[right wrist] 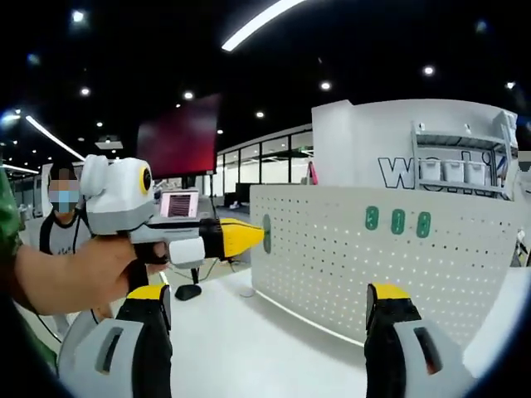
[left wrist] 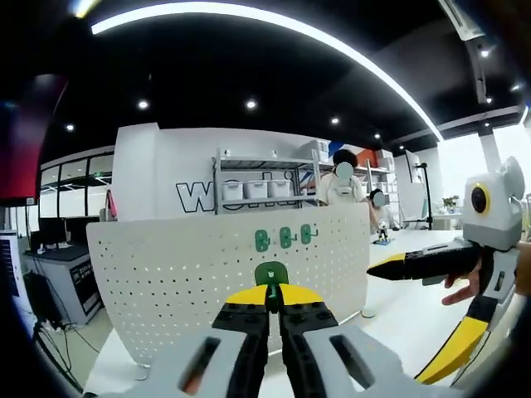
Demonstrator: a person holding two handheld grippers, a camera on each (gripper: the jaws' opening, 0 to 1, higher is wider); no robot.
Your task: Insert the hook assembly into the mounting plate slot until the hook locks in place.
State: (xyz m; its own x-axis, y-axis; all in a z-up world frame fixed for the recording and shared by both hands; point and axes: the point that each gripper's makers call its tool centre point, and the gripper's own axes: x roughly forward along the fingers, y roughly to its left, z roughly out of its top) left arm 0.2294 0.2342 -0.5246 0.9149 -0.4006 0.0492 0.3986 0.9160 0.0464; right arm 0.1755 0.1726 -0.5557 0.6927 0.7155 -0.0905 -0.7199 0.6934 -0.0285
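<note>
Upright on the white worktop [left wrist: 415, 323] stands the perforated mounting plate [left wrist: 191, 265], three green hooks [left wrist: 284, 239] hung on it. Left claw [left wrist: 273, 300] pinches a green hook assembly [left wrist: 271, 274] before it. Right claw [right wrist: 270, 298] gapes wide, empty.

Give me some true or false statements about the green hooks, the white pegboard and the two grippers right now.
1. Three green hooks already hang on the pegboard. True.
2. The left gripper is open and empty. False: it is shut on a green hook.
3. The right gripper has its fingers wide apart. True.
4. The pegboard lies flat on the table. False: it stands upright.
5. The right gripper holds a green hook. False: nothing is between its fingers.
</note>
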